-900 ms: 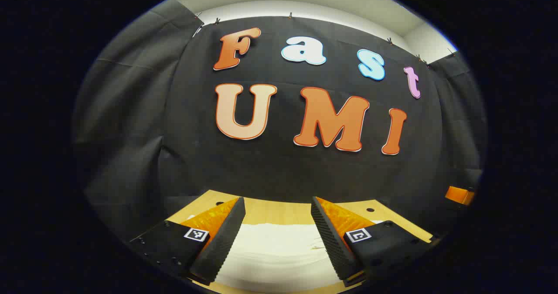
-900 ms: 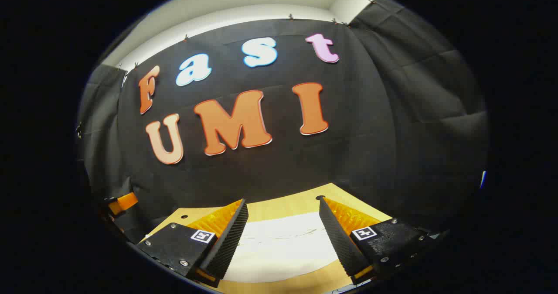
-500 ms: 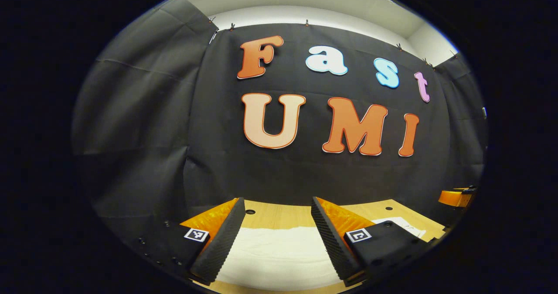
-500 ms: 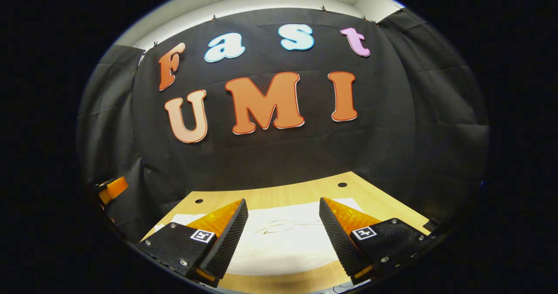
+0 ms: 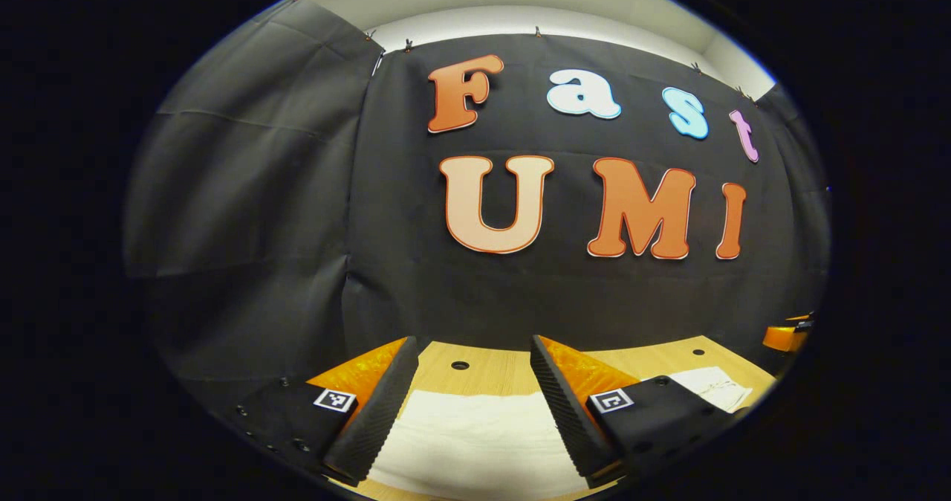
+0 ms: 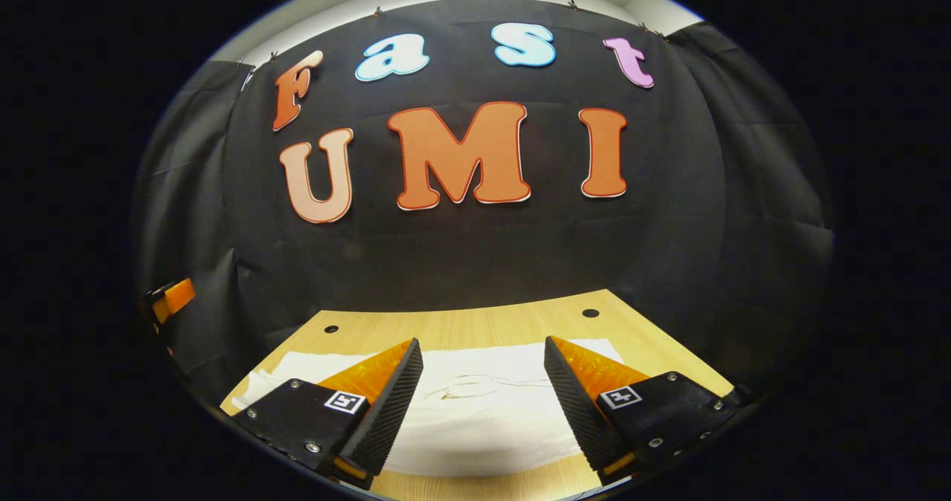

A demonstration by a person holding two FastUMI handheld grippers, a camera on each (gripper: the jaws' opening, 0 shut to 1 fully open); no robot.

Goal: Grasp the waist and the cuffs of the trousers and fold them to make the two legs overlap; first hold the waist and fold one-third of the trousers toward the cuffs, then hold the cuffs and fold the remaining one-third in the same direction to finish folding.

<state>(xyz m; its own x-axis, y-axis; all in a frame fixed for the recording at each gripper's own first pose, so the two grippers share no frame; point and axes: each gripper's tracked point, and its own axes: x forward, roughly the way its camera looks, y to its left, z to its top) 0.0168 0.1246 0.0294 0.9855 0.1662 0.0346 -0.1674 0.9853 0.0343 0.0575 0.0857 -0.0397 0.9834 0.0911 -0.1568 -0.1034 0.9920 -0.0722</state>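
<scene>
Both grippers (image 5: 469,382) (image 6: 483,382) agape above trousers (image 6: 483,419)

- The white cloth trousers (image 6: 483,412) lie flat on the pale wooden worktop (image 6: 461,326), spread from side to side in the right gripper view.
- The black cloth wall (image 6: 475,263) stands behind the worktop's far edge.
- The right gripper (image 6: 483,401) hangs above the trousers, fingers (image 6: 386,404) apart, cloth between them.
- The left gripper (image 5: 468,412) hangs likewise over the trousers (image 5: 475,441), fingers (image 5: 371,419) spread.
- In the left gripper view, more of the cloth lies to the right of the fingers.
</scene>
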